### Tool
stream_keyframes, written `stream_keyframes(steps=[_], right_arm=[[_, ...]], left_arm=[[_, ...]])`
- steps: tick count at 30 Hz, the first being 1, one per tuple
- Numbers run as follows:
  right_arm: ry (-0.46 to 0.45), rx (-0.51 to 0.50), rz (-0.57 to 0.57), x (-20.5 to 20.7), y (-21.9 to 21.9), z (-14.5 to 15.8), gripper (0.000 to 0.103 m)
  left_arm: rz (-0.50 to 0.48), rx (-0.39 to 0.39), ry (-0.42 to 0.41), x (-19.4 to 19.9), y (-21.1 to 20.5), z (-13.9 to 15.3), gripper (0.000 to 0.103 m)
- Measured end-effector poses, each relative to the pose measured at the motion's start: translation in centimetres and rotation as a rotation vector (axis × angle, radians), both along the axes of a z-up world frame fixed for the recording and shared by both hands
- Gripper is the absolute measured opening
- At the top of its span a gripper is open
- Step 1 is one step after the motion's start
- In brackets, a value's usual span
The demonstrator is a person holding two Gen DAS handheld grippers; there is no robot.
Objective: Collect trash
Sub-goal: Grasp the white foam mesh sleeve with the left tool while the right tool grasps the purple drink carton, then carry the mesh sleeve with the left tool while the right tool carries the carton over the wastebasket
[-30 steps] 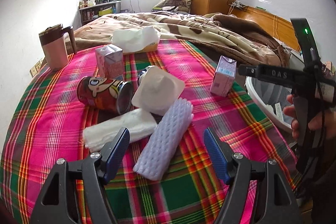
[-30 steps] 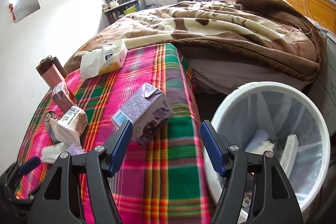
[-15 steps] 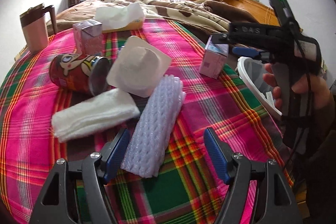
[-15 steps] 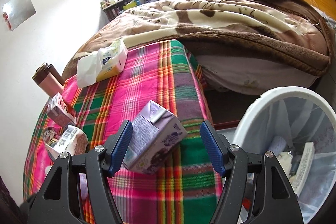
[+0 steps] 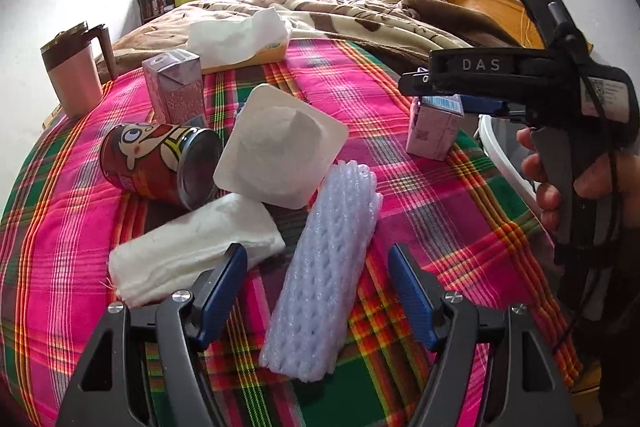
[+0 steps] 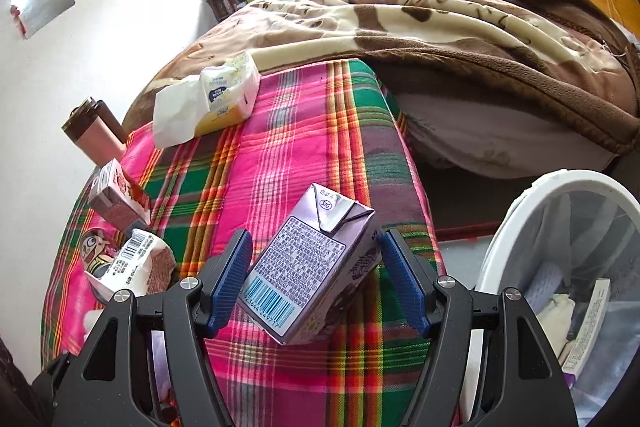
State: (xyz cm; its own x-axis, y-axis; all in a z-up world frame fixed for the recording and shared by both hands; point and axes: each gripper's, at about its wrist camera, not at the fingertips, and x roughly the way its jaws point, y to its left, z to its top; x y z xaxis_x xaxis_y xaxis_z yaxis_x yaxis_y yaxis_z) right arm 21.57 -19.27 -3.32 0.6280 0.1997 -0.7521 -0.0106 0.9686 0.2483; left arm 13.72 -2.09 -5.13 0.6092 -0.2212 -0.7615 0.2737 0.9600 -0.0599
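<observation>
A white foam net sleeve (image 5: pixel 324 267) lies on the plaid cloth (image 5: pixel 420 211), its near end between the blue pads of my open left gripper (image 5: pixel 318 295); the pads stand clear of it. Beside it are a folded white tissue (image 5: pixel 188 255), a red can on its side (image 5: pixel 156 163), an upturned white plastic cup (image 5: pixel 280 151) and a pink carton (image 5: pixel 176 91). My right gripper (image 6: pixel 316 279) is open around a tilted purple drink carton (image 6: pixel 312 267) near the table's right edge; the pads sit close to its sides and do not press on it.
A white bin (image 6: pixel 516 227) with a clear liner and some trash stands low at the right, beyond the table edge. A tissue pack (image 6: pixel 224 95) and a pink mug (image 5: pixel 72 79) sit at the back. A bed with a brown blanket (image 6: pixel 460 23) lies behind.
Both grippers moved forward and a little down. The foam sleeve now reaches deeper between the left fingers, and the purple carton has come in between the right fingers. Neither opening changed.
</observation>
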Motion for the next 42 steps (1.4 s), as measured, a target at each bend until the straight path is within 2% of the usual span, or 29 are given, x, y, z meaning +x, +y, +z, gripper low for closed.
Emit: stream_keyframes(steps=[5,11,12,17,21,28,42], right_arm=[[0.006,-0.024,0.04,-0.2,0.8,-0.2,0.068],[0.008,-0.044,0.069,-0.8,1.2,-0.5,0.068],[0.01,-0.04,0.072,-1.0,1.1,-0.5,0.066],[0.003,-0.071,0.069,-1.5,1.1,-0.6,0.054],[0.007,-0.059,0.065,-1.9,0.8,-0.9,0.043],[-0.009,-0.054,0.055,-2.9,0.4,-0.8,0.042],[-0.056,-0.032,0.05,-5.3,-0.1,0.2,0.042]], left_arm=[[0.009,-0.006,0.001,0.1,0.1,-0.1,0.072],[0.019,-0.025,0.02,0.5,0.3,-0.3,0.049],[0.008,-0.031,0.033,0.6,0.1,-0.5,0.044],[-0.008,-0.053,0.042,0.9,-0.6,-0.3,0.04],[-0.013,-0.054,0.04,0.8,-0.9,-0.3,0.035],[0.003,-0.085,0.037,0.7,-0.8,-0.3,0.031],[0.011,-0.116,0.006,-0.9,-0.7,1.1,0.031]])
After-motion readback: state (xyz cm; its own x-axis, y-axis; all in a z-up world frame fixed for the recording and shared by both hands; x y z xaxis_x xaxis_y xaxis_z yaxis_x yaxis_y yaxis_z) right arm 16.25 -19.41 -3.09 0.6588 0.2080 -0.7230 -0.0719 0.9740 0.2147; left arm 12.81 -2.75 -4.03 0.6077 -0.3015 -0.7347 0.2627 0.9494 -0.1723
